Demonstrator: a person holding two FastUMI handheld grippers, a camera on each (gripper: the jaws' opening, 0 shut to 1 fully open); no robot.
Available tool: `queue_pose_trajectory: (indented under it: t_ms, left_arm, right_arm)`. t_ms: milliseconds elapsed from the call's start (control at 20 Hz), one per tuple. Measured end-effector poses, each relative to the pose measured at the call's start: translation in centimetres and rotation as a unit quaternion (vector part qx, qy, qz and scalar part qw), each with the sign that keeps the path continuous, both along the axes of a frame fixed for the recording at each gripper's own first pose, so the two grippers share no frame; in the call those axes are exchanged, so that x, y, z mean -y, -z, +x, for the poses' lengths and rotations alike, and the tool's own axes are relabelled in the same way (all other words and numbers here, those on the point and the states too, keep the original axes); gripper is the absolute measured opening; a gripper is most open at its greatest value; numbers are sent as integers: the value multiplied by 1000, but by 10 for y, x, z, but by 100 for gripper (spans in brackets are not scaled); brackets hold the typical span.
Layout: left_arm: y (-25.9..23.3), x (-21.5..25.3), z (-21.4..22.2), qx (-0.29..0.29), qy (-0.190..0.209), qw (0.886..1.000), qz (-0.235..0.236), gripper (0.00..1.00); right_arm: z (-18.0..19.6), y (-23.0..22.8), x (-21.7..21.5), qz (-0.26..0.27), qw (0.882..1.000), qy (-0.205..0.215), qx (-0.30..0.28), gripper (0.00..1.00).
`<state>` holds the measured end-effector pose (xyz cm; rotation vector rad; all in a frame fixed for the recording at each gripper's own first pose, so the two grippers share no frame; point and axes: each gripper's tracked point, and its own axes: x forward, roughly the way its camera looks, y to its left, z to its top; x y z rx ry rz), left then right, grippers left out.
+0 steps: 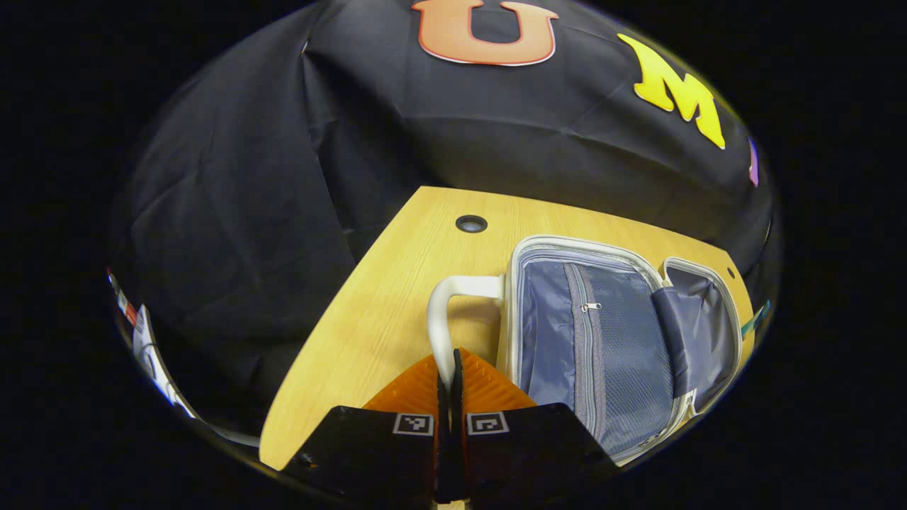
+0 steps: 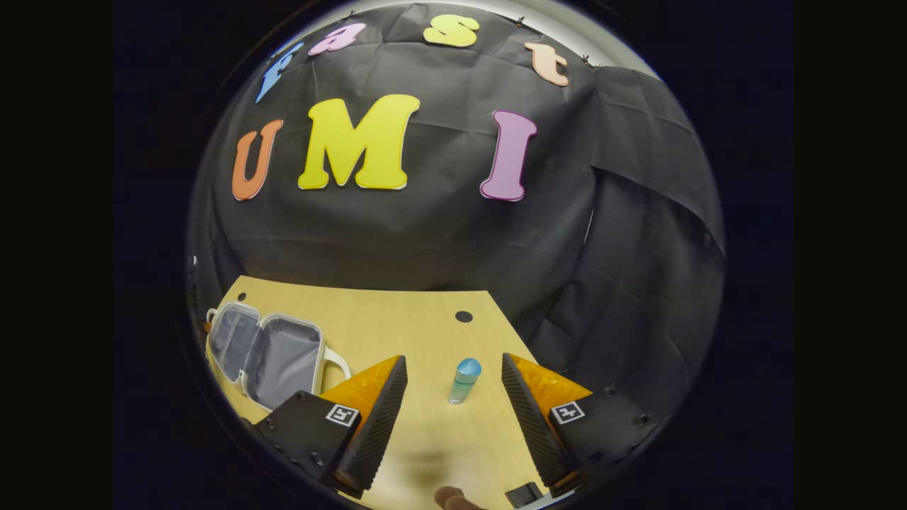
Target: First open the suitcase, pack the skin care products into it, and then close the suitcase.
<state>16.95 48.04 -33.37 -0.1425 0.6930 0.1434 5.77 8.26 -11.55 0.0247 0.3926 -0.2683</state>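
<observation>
Suitcase [image 1: 609,340] open on wood-grain surface [image 1: 368,319], grey mesh lining; left gripper [image 1: 448,386] jaws clamped on its curved white handle [image 1: 446,312]. Right gripper [image 2: 453,397] jaws wide apart, translucent blue-capped bottle [image 2: 464,380] upright between them, untouched.

The light wooden surface [image 2: 425,425] carries a round cable hole [image 1: 471,224] near its far edge (a smaller dark hole [image 1: 730,272] sits towards the far corner), backed by black cloth [image 2: 425,234].

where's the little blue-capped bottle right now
In the right gripper view the blue-capped bottle stands upright on the wooden table, ahead of the open right gripper between its fingers, with the open suitcase off to its left.
</observation>
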Motion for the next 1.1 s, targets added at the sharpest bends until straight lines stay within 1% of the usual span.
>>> queue_pose_trajectory:
  t_ms: [150, 200, 250, 350, 450, 650, 850, 1000, 1100]
  left_arm:
    - [5, 4, -3, 3, -11, 999, -42, 5]
    - [3, -3, -6, 6, -26, 999, -41, 1]
    - [-2, -9, -9, 10, -38, 999, -35, 18]
    - [-25, -9, -12, 42, -46, 998, -24, 57]
    - [-54, 5, -14, 72, -41, 996, -17, 97]
    - [-127, 49, -32, 144, -18, 989, 24, 98]
    - [-171, 132, -41, 199, 28, 978, 54, 98]
    - [-204, 205, -43, 229, 63, 970, 50, 98]
    - [-211, 257, -51, 243, 89, 964, 52, 100]
  right_arm:
    - [-4, 0, 11, -3, 1000, 9, -2, 80]
    - [-4, 2, 13, -2, 1000, 9, -1, 80]
    - [-4, 4, 15, -4, 1000, 9, -4, 80]
    - [-2, 9, 21, -8, 1000, 5, -8, 80]
    - [2, 15, 27, -8, 1000, -5, -12, 79]
    - [7, 19, 39, -20, 999, -35, -6, 80]
    - [11, 20, 54, -32, 997, -74, 3, 80]
    - [14, 22, 72, -37, 995, -96, 8, 80]
    - [14, 24, 82, -33, 994, -106, 8, 80]
